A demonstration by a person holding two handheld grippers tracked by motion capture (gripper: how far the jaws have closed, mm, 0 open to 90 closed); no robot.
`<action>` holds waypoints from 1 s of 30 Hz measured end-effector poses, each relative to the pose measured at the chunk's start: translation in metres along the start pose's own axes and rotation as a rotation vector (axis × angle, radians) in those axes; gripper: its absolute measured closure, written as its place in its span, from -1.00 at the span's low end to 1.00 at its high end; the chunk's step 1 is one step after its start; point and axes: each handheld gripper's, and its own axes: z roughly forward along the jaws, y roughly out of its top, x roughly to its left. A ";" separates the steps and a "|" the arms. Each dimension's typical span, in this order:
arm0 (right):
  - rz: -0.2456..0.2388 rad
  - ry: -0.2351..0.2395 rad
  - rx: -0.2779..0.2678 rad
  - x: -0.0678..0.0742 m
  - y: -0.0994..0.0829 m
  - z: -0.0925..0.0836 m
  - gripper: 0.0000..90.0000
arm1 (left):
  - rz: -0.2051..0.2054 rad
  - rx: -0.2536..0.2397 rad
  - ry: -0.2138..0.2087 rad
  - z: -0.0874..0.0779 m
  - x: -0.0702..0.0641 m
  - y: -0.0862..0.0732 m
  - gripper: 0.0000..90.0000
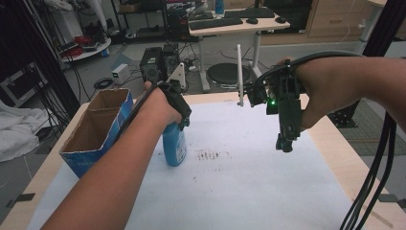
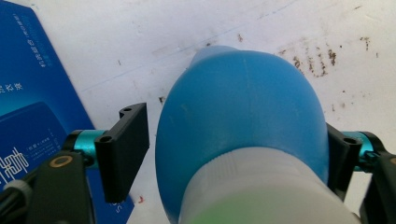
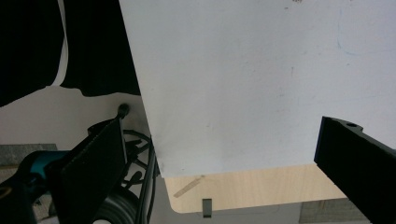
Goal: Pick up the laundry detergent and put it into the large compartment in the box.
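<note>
High view: blue plastic bottle (image 1: 174,143) stands upright left of frame centre, beside the open blue cardboard box (image 1: 98,132), left gripper (image 1: 184,120) at its neck. Left gripper view: jaws straddle the bottle's shoulder (image 2: 243,121), left pad apart, not clamped. Smooth rounded wall, probably slippery, light; best taken at the narrower neck. Right gripper view: right gripper (image 3: 224,158) spread wide, empty, over white sheet (image 3: 243,70).
</note>
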 end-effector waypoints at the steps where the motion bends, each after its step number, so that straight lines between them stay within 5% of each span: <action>1: 0.000 0.000 -0.001 0.000 0.000 0.000 -0.97 | -0.001 -0.002 -0.002 0.000 0.000 0.000 -0.40; 25: 0.008 0.006 -0.006 -0.003 0.000 0.004 -0.97 | -0.010 -0.004 -0.027 0.001 -0.002 -0.001 -0.13; 30: 0.002 0.004 -0.004 -0.004 0.000 0.004 -0.97 | 0.016 0.005 -0.016 0.000 -0.005 -0.001 -0.13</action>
